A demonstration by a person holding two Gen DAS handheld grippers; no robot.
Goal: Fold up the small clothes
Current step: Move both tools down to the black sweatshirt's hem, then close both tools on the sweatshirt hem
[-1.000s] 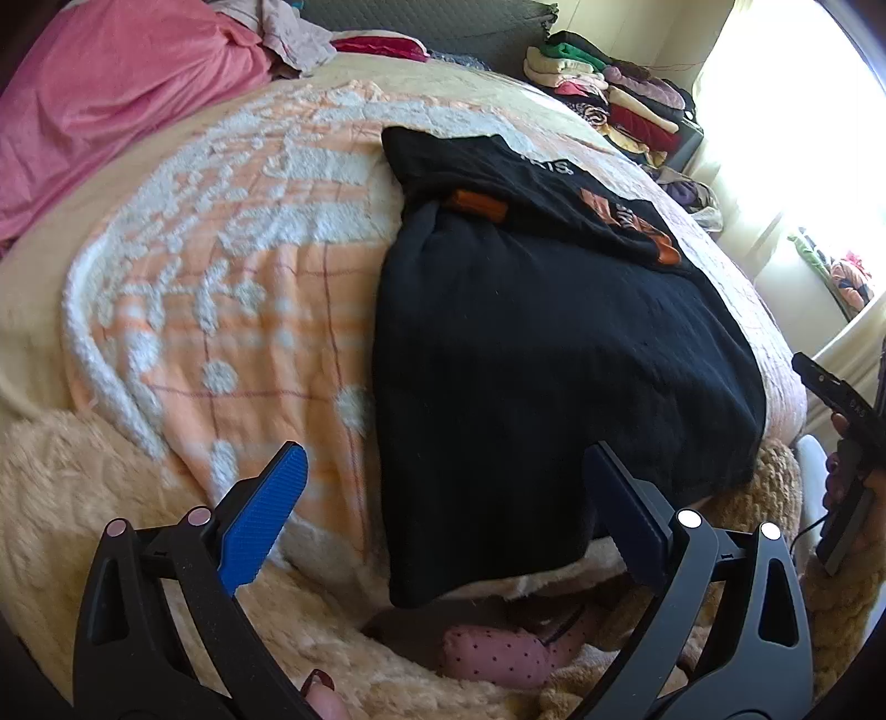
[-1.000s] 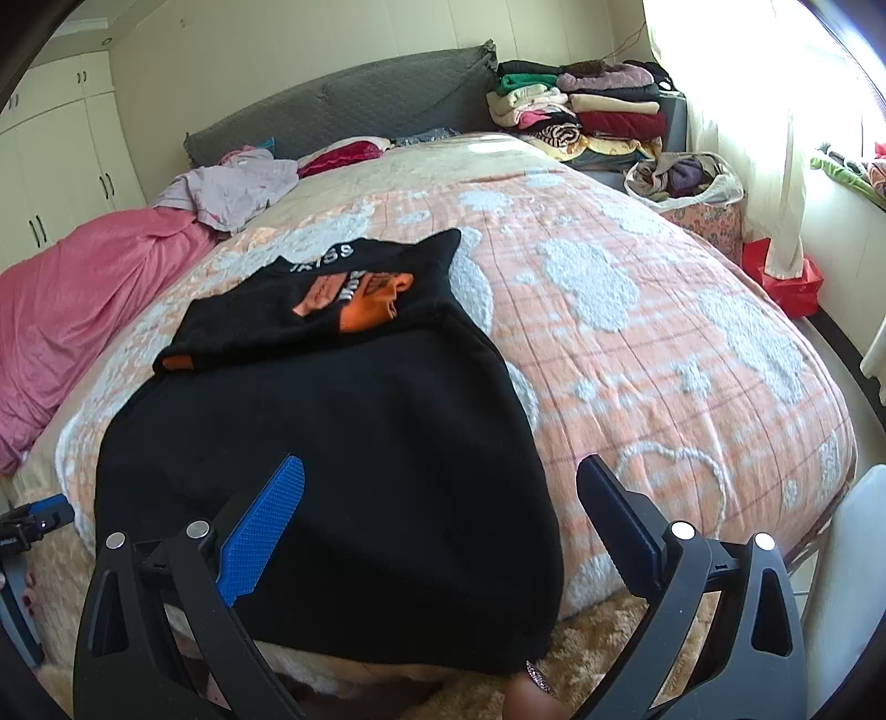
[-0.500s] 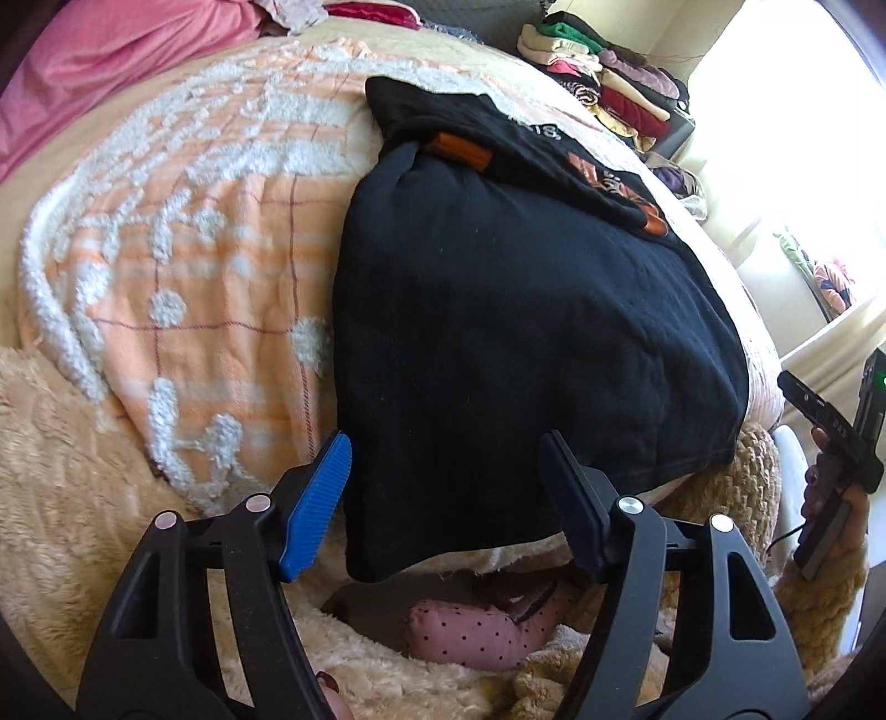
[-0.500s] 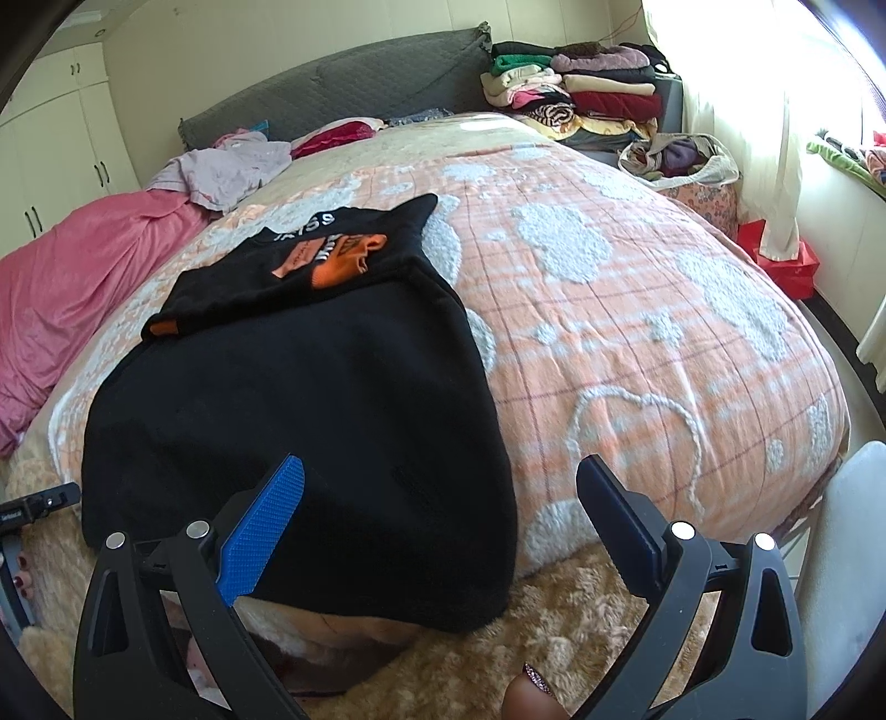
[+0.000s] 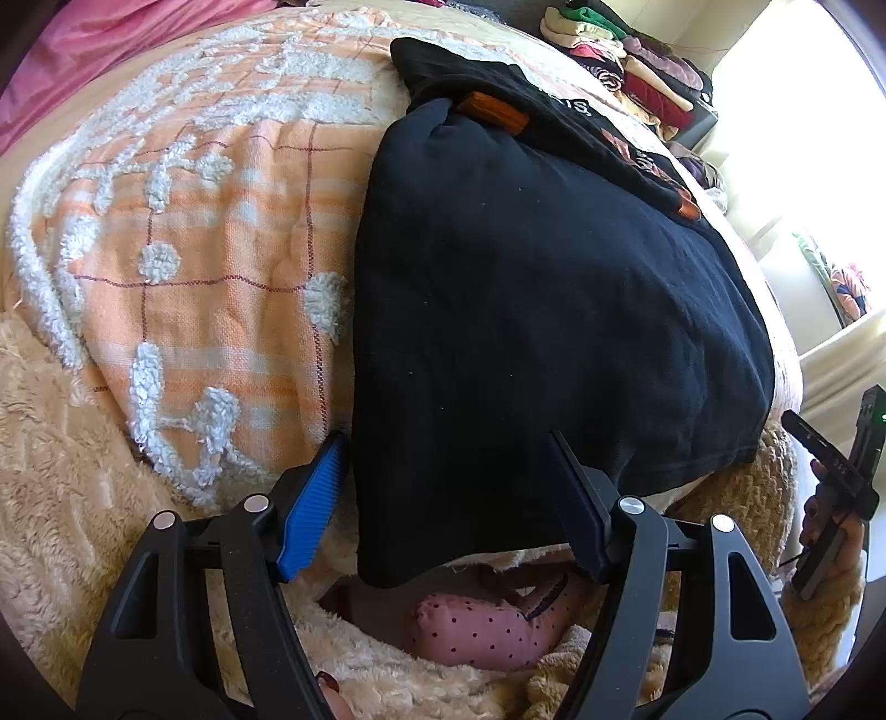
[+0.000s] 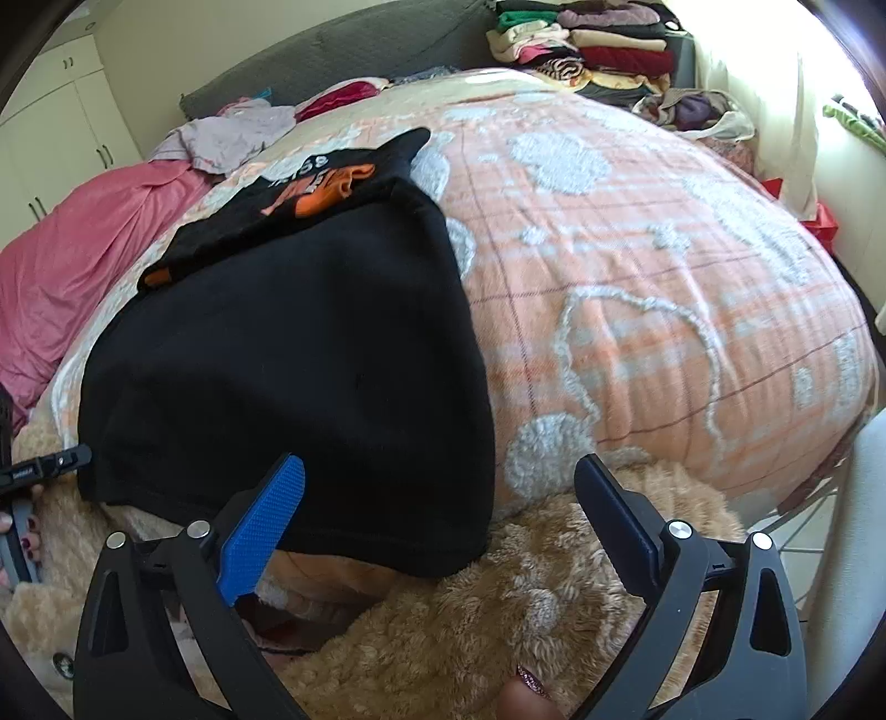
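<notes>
Straddling the near left corner of the black garment [image 5: 554, 310], the left gripper [image 5: 448, 498] has its jaws apart, nothing clamped. The right gripper [image 6: 437, 520], also spread wide, sits at the near right corner; contact seems unlikely, though I cannot tell. That garment drapes over the near edge of the orange blanket [image 6: 637, 266], its far end folded back showing orange print. Beyond lie stacked clothes [image 6: 587, 50].
</notes>
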